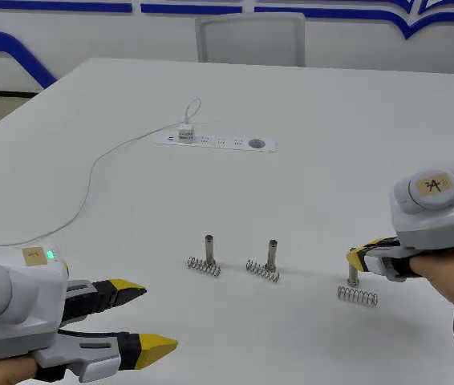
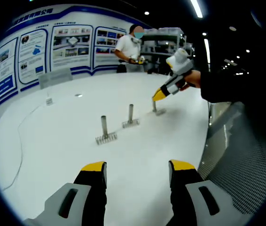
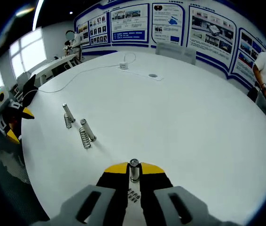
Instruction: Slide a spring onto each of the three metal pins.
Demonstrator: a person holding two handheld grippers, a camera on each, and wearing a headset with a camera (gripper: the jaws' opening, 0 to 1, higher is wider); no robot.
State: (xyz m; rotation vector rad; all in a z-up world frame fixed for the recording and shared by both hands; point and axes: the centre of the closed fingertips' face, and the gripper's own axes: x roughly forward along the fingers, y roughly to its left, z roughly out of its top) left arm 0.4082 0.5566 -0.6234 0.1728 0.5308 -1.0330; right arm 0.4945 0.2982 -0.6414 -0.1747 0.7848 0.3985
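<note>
Table (image 1: 331, 120), head view: white, matte, flat. We see three slim grey metal cylinders standing upright in a row: left pin (image 1: 209, 249), middle pin (image 1: 272, 254), right pin (image 1: 353, 274). A wire coil lies on its side at the foot of each: left spring (image 1: 204, 265), middle spring (image 1: 262, 271), right spring (image 1: 358, 296). Farther back there is a flat white power strip (image 1: 215, 141) with a thin white cable (image 1: 91, 176) curving away from it. The left gripper (image 1: 151, 317) has a smooth white shell and black jaws with yellow tips. It sits low at the near edge, well apart from the pins. The right gripper (image 1: 359, 258) has its yellow tip at the top of the right pin.

Left gripper view: we note our own jaws spread wide over bare table. The pins recede in a diagonal line, each spring touching its pin's base. The right gripper meets the farthest pin from above. A perforated metal panel (image 2: 246, 155) runs along the table edge, and a person (image 2: 129, 47) stands in the background.

Right gripper view: the right pin stands between the two yellow tips, which are drawn in against its sides; we read it as clamped. Its spring lies on the table in the narrow gap between the jaws.
</note>
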